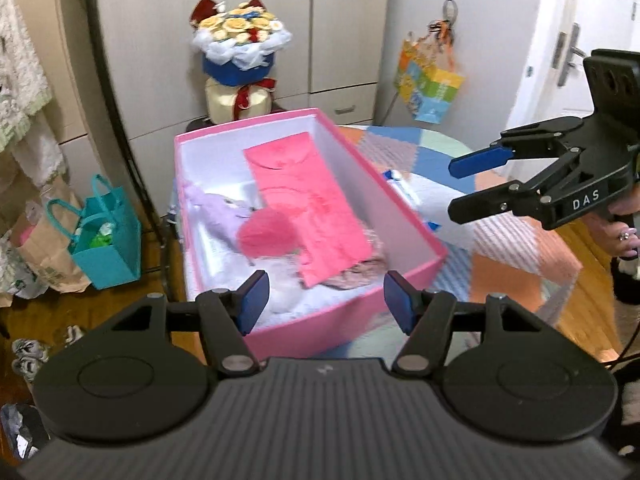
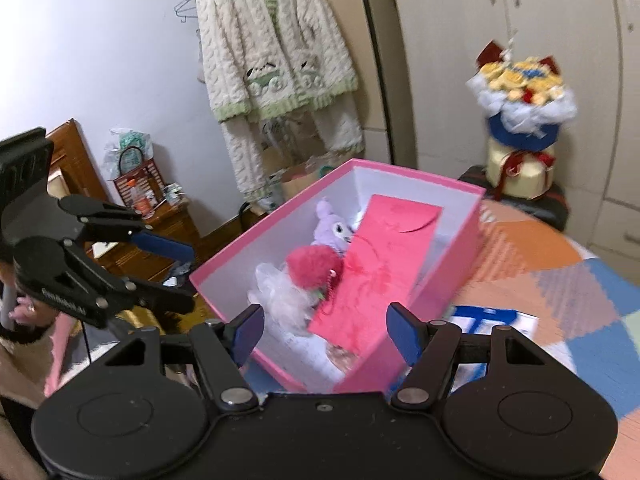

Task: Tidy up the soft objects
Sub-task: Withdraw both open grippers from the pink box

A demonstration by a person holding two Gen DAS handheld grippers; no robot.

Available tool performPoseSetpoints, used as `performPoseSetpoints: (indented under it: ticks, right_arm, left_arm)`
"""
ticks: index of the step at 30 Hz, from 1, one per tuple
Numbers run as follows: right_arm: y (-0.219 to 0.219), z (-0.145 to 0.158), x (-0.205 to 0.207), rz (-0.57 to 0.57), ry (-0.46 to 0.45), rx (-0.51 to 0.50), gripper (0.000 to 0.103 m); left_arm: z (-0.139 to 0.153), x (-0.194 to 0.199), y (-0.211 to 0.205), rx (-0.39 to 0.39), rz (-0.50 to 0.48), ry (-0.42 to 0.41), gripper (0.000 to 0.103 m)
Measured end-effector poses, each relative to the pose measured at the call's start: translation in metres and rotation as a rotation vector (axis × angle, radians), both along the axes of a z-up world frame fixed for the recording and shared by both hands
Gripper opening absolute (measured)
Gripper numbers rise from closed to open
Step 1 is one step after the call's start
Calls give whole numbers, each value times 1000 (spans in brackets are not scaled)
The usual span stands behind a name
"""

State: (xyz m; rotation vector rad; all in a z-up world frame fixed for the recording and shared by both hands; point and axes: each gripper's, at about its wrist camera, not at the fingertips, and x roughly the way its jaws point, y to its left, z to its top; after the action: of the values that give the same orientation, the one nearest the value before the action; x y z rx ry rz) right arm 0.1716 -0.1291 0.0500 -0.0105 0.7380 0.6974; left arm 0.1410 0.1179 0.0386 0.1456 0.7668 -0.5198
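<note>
Inside the pink box: a purple plush bunny against the far-left wall, a fuzzy pink pompom just beside it, a white fluffy piece below that, and a flat pink envelope tilted across the lot, resting on the soft things. Box open-topped, set on the patchwork-covered tabletop, with a white and blue item just beside its right wall.

Left gripper hovering at the near rim of the box, jaws apart and empty, blue pads clear of everything; soft things ahead of and below it, none touched. Right gripper off to the right of the box, above the tabletop, jaws likewise spread with nothing between them; held by a hand with a ring.

Farther out: a flower bouquet in a blue and cream wrap behind the box, a teal gift bag on the wooden floor at left, a colourful bag hung on the cupboard, a cream knitted cardigan on a hanger.
</note>
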Motion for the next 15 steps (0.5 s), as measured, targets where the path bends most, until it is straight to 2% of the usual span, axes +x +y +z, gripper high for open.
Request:
performPoseSetpoints:
  ticks: [7,15]
  right_arm:
    - [-39,3,-34,-78,-29,-24,73]
    - [-80,-2,-54,-152,-57,-59,73]
  left_arm:
    - [1,-19,-38,-8,-91,-3,62]
    - [-3,-34,-95,-15,-149,-50,62]
